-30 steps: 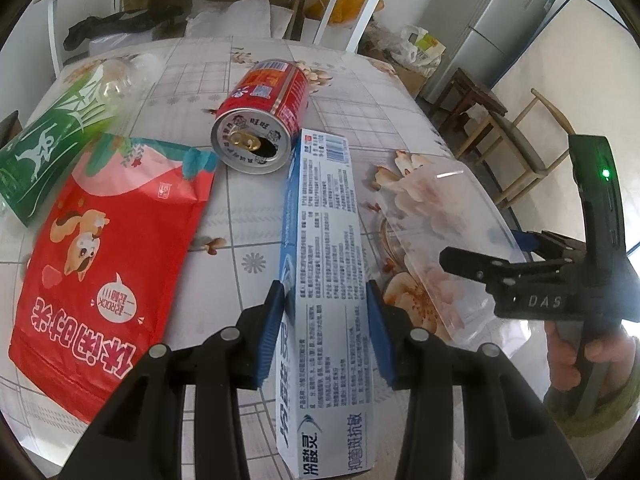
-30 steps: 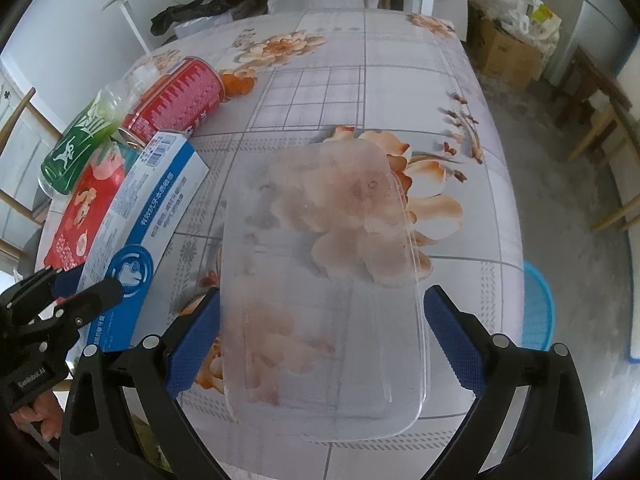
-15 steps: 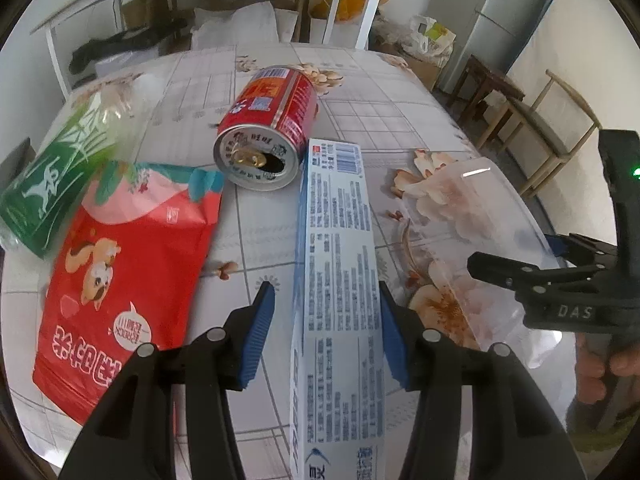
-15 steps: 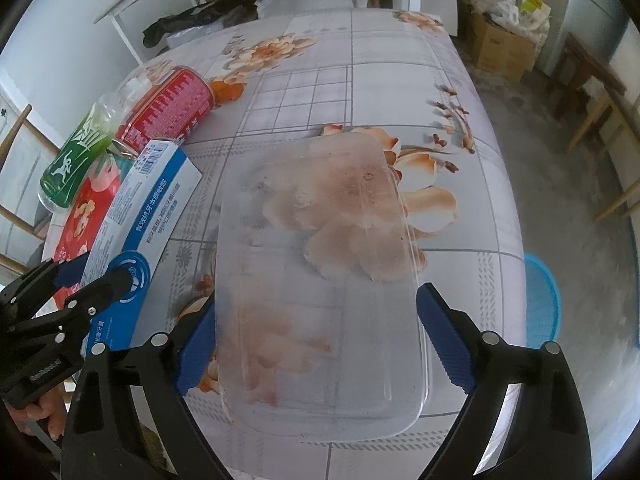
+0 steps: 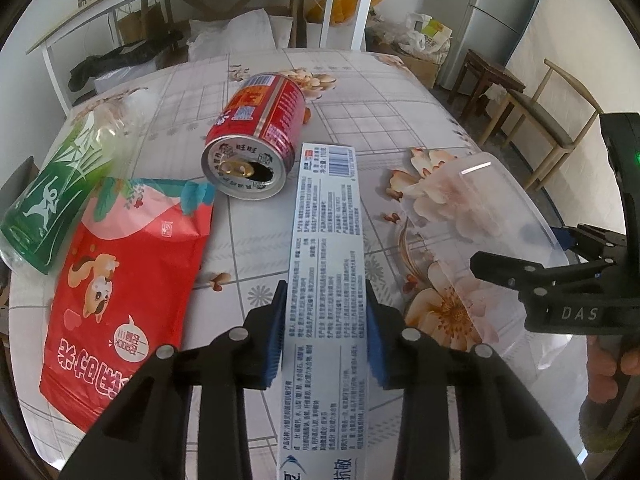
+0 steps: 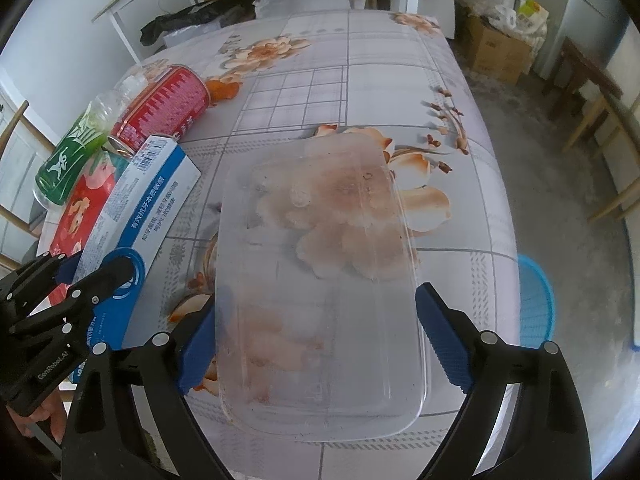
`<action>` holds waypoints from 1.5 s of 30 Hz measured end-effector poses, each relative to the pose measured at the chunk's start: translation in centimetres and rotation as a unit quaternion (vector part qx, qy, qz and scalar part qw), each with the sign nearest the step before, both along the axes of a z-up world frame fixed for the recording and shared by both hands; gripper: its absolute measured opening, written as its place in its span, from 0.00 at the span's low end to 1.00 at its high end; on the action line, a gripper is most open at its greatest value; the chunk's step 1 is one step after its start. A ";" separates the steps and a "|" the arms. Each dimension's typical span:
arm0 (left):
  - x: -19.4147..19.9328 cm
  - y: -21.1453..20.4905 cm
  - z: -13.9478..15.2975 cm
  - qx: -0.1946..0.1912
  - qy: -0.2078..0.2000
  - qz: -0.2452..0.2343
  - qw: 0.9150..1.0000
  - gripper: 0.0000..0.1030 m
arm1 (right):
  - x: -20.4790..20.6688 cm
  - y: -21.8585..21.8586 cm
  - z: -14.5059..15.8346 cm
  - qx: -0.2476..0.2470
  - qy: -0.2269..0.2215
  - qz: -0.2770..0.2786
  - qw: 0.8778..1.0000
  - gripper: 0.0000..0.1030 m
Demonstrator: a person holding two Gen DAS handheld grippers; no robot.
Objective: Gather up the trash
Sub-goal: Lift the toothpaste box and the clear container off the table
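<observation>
1. Left hand-held gripper (image 5: 325, 332) is clamped on the near part of the long toothpaste box (image 5: 326, 264); its blue pads press both long sides, and the jaws have just been closing on it. I judge the grip is across the narrow width because that is the only span the jaws can pinch firmly.
2. Right hand-held gripper (image 6: 316, 340) stands wide apart, straddling the near part of the clear plastic tray (image 6: 320, 280). The left pad looks against the rim, but I cannot tell whether the right one presses, so I count the tray as not yet gripped.
3. Both pieces lie at the near edge of the flowered counter (image 6: 360, 80), box left, tray right.
4. Trash count on the counter: one box, one tray, one red can (image 5: 254, 136) on its side, one red snack pouch (image 5: 120, 292) lying flat, one green-labelled bottle (image 5: 52, 196) at far left.
5. One blue basket (image 6: 534, 300) sits on the floor to the right, probably the bin.
</observation>
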State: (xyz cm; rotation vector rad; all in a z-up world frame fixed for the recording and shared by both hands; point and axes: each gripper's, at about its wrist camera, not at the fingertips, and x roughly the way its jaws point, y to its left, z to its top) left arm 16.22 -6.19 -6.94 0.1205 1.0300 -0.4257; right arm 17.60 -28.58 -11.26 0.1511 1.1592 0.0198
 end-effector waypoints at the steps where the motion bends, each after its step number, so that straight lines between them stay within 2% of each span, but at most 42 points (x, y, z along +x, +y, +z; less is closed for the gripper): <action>1: 0.0 0.0 0.0 0.000 0.000 0.000 1.000 0.32 | 0.0 0.1 0.0 0.000 0.000 0.000 1.000 0.84; 14: -0.3 0.1 0.6 -0.005 -0.013 0.003 1.000 0.32 | -0.4 0.3 0.5 -0.016 -0.007 0.011 1.000 0.80; 45: -2.2 0.5 3.1 -0.024 -0.041 -0.003 0.999 0.32 | -1.5 -1.0 3.0 0.004 -0.040 -0.015 0.999 0.79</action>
